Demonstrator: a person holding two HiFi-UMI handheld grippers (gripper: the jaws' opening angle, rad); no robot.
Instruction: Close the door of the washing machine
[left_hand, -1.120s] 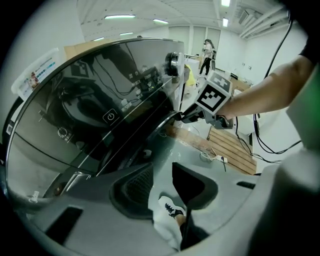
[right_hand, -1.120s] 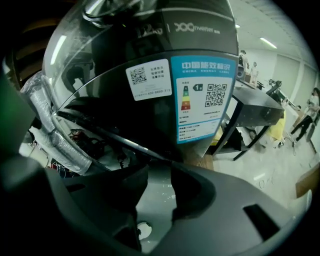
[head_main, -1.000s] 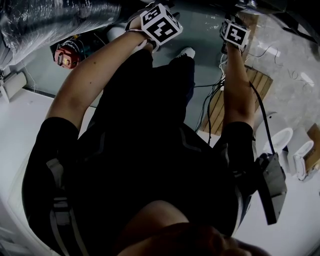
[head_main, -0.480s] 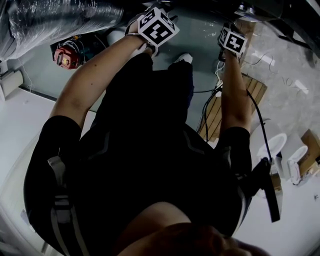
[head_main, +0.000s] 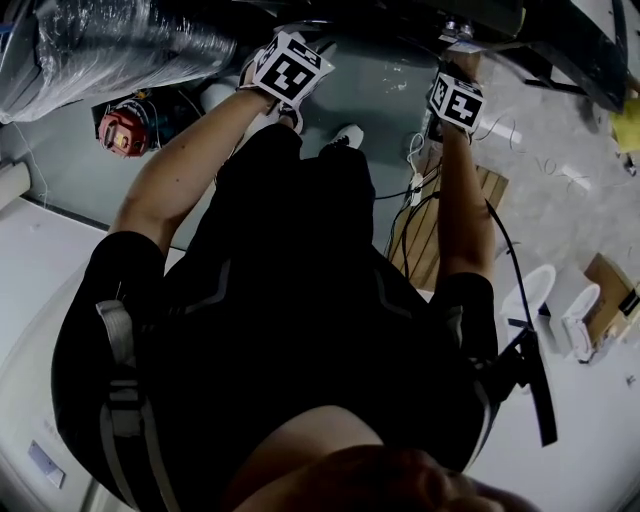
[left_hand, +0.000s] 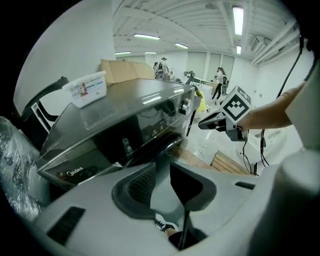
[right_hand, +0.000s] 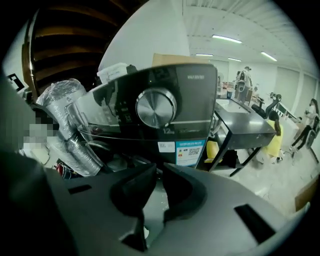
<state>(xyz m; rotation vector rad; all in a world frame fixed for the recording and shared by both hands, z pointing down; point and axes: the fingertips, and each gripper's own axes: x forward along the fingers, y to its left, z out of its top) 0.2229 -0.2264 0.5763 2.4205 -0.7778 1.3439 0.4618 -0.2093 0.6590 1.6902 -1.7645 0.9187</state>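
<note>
Nearest, the left hand-held gripper (left_hand: 162, 167) was seen with its jaws apart and nothing between them, only floor and a shoe showing far below; they had just been closing. The right hand-held gripper (right_hand: 160, 170) had likewise just been closing. Only a narrow slit was left between its jaws, and nothing was held.

Just beyond both sets of jaws, ahead and slightly above, the washing machine (left_hand: 125, 130) was faced. Its control panel (right_hand: 175, 125) ran crosswise, long axis left to right. The dial (right_hand: 156, 107) stood squarely before the right one, while the panel was viewed obliquely from its left end by the left one.

The door could not be made out with certainty. A clear curved rim (right_hand: 100, 131), left of and below the dial, was judged to be part of it, standing open. If so, it lay lower than the panel and toward the left side, and the left one was judged the nearer.

Farther back, a plastic tub (left_hand: 87, 89) was set on the machine's top.
</note>
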